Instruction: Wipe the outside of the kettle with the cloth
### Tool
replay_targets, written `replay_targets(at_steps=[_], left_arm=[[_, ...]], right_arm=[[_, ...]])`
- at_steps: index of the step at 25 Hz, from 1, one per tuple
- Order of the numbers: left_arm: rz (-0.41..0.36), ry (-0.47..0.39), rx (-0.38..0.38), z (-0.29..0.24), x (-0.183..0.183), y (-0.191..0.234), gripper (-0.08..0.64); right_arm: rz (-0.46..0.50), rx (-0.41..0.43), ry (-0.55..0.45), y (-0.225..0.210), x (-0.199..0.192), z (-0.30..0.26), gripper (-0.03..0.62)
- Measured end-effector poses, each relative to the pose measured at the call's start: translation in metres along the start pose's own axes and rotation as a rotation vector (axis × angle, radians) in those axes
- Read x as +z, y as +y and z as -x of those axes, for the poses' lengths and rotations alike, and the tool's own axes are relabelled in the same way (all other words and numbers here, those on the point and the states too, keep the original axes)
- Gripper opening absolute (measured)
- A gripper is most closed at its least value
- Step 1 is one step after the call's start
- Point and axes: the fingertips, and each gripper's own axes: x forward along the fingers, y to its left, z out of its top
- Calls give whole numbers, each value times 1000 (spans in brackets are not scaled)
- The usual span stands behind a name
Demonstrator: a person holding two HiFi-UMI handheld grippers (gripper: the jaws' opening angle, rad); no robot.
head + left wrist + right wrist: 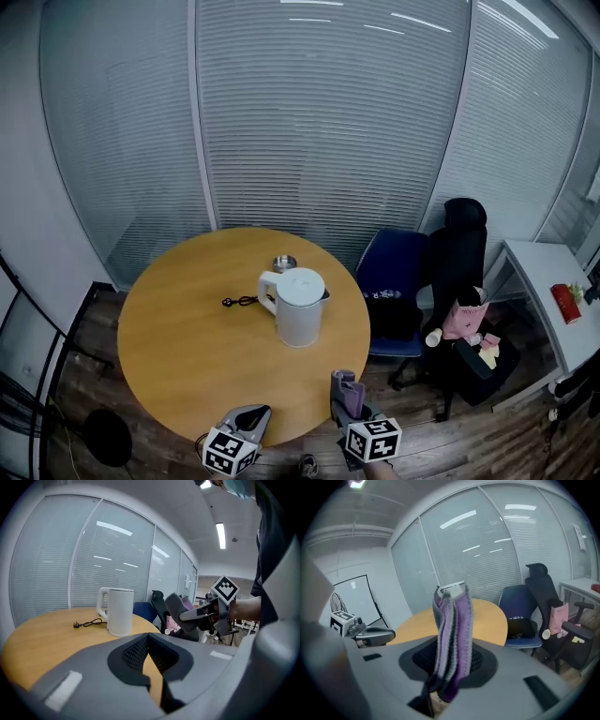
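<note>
Right hand-held gripper [349,396] clamps purple cloth [452,634], well short of kettle [300,309].

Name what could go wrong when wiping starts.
The kettle stands unbraced: the left gripper is shut and empty, so a push from the cloth could slide or tip it. A loose cord lies beside it and could snag. The right gripper pinches only the cloth's lower end; it might slip.

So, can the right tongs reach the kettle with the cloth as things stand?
Probably yes. The right tongs, shut on the purple cloth, hover at the round table's near edge, and only bare tabletop lies between them and the white kettle. The cord lies to its left, off that path.
</note>
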Motion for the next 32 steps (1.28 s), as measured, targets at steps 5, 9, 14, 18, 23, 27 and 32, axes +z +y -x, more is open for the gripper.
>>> replay_targets(at_steps=[5,9,14,18,23,27,32], left_arm=[[-18,-14,-13,37,-12,-4,11],[-29,-28,-14,66,-19,-6,11],[-36,-39,-28,97,-30,-17,11],[-33,-43,-36,115,-43,-21,11],[-33,-48,-40,139,-59,-26,11],[-36,-54,-41,151,-66,-30,11],[-42,-70,-46,163,-70,-33,11]], right_arm=[[-4,-31,-20,29,-15,23,108],[-4,-51,-33,53,-29,42,109],[-14,-62,-34,81,-50,62,109],[-24,-69,-35,97,-67,72,108],[-18,-76,-27,118,-88,85,108],[-10,-86,-18,129,-98,93,107],[-5,-81,-18,142,-105,96,107]])
